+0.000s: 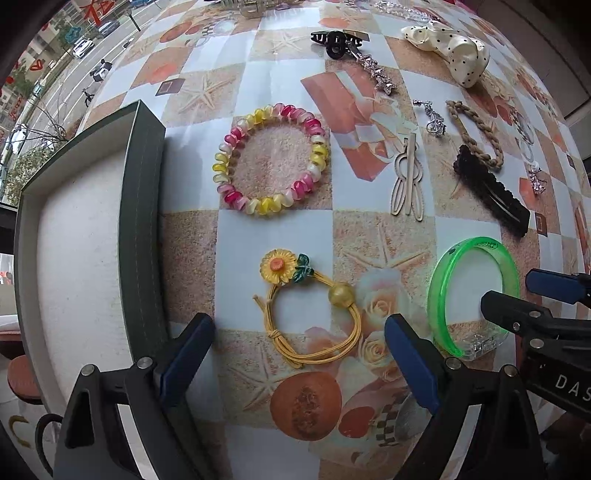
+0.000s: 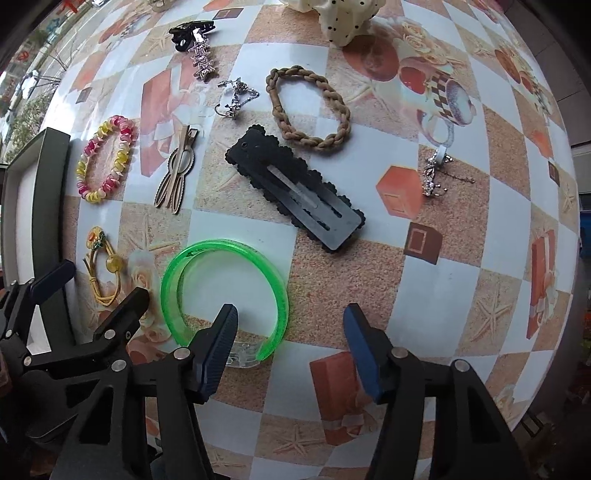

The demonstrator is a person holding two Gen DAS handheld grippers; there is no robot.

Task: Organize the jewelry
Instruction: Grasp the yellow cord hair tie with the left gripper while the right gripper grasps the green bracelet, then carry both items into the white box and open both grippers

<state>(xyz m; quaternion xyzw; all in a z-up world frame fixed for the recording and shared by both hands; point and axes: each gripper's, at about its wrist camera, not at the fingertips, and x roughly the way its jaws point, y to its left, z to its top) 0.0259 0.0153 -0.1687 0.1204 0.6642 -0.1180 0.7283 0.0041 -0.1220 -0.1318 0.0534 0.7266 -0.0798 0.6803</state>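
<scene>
A yellow elastic hair tie (image 1: 277,266) with a sunflower charm and a bead lies flat on the patterned table. My left gripper (image 1: 297,325) points down over it, open, one finger on each side and neither touching. To its right lies a translucent green bangle (image 2: 225,245). My right gripper (image 2: 291,317) hangs over the bangle's right rim, with the left finger inside the ring and the right finger outside. Its pads stand off the rim, so it is open. The left wrist view shows the bangle (image 1: 437,295) with the right gripper (image 1: 506,290) over it.
A dark green box (image 1: 144,221) with pale lining sits at the left. Farther off lie a pink-yellow spiral tie (image 1: 271,158), a beige clip (image 2: 177,173), a black snap clip (image 2: 295,192), a braided tan tie (image 2: 310,107), a black claw clip (image 2: 190,33), a dotted scrunchie (image 1: 450,48) and silver pieces (image 2: 434,173).
</scene>
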